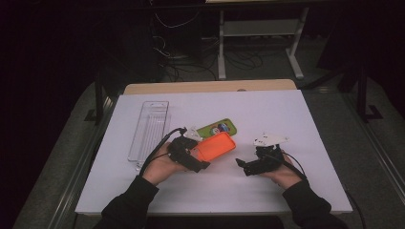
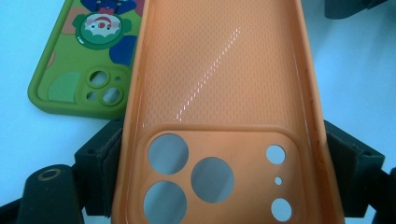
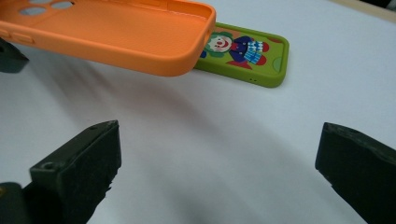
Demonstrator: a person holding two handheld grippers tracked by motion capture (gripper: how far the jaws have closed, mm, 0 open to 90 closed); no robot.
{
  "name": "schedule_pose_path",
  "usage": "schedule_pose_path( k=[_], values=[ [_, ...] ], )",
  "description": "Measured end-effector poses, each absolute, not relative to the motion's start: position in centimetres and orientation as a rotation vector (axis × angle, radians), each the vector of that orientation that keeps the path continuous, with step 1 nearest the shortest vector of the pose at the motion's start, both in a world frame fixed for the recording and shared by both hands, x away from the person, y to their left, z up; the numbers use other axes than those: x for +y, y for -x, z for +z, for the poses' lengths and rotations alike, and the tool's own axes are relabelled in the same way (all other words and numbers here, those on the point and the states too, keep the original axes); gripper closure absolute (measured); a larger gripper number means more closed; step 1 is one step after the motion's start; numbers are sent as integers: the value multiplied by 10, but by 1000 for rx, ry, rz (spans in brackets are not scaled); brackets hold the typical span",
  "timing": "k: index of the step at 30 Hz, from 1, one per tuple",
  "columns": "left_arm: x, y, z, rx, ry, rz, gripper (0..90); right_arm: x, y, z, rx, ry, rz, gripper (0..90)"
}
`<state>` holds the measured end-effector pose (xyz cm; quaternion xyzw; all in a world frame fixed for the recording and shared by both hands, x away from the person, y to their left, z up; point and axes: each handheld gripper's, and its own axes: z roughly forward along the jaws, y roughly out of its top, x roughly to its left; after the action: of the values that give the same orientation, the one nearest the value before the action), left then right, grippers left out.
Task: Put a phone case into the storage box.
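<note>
The left claw [image 1: 203, 161] is clenched on the orange phone case [image 1: 216, 146], its two black jaws pressing the long sides of the case at the camera-cutout end, as the left gripper view shows. The case is held hollow side up, lifted clear of the white table [image 1: 286, 119], with its free end reaching out over the near edge of the green phone case [image 1: 218, 129]. In the right gripper view the orange case [image 3: 116, 32] hangs above the table and casts a shadow beneath, while the green phone case [image 3: 243, 53] lies flat, printed with a clown figure, partly tucked under the orange one's far end.

The right claw [image 1: 244, 165] is released: its jaws stand wide apart with nothing between them, and it hovers low, to the right of the two cases and pointing toward them.

A clear plastic tray [image 1: 149, 129] lies at the far left of the table, well apart from the orange case and holding nothing that can be made out.

The step in hand looks like the carrying of the orange case after pickup. If the tray is where it goes, the next move calls for the left claw to swing the case left and farther, level it over the tray's long opening, and line it up lengthwise before letting go. The right claw seems ready to close on the green case.
</note>
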<state>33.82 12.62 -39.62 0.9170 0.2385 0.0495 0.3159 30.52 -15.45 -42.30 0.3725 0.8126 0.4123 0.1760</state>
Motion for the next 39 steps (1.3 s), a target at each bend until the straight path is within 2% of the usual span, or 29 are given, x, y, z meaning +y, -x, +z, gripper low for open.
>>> schedule_pose_path(
  k=[39],
  values=[
    [125, -337, -397, 602, -2424, 131, 159, -134, -290, -419, 2210, -631, 871, 0]
  ],
)
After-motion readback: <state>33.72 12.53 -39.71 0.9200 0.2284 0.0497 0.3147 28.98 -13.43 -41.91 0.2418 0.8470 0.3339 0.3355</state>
